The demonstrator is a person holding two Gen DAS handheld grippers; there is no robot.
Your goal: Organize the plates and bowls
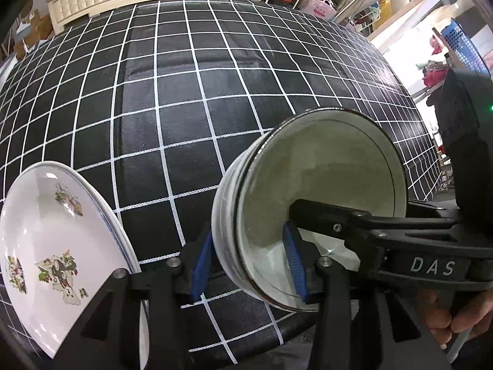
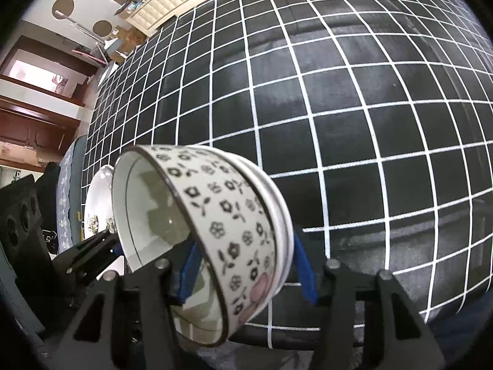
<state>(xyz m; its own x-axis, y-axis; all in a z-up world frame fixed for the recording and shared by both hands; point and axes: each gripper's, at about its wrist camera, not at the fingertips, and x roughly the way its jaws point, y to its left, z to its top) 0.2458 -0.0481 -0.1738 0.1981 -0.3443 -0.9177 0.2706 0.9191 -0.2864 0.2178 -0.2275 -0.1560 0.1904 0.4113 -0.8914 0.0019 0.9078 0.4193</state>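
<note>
In the left wrist view, the left gripper (image 1: 248, 269) has its jaws closed on the wall of a bowl (image 1: 311, 203), one blue pad outside and the other inside against the pale interior. The bowl is tipped on its side at lower right of the frame, its mouth facing right, raised above the black grid-patterned desk (image 1: 185, 108). At lower left a white plate (image 1: 49, 246) with leafy prints stands tilted, its lower edge hidden behind the gripper body, so what it rests on cannot be told. The right gripper (image 1: 323, 215) reaches in from the right edge, one black finger inside the bowl.

In the right wrist view, the same bowl (flower-patterned outside, dark-rimmed) fills the lower centre of the frame, mouth turned left. The right gripper (image 2: 246, 269) has its jaws clamped across the bowl's wall. The plate (image 2: 98, 197) peeks out behind the bowl at left, and the left gripper (image 2: 92, 246) seems to show as black fingers at the bowl's left rim.
</note>
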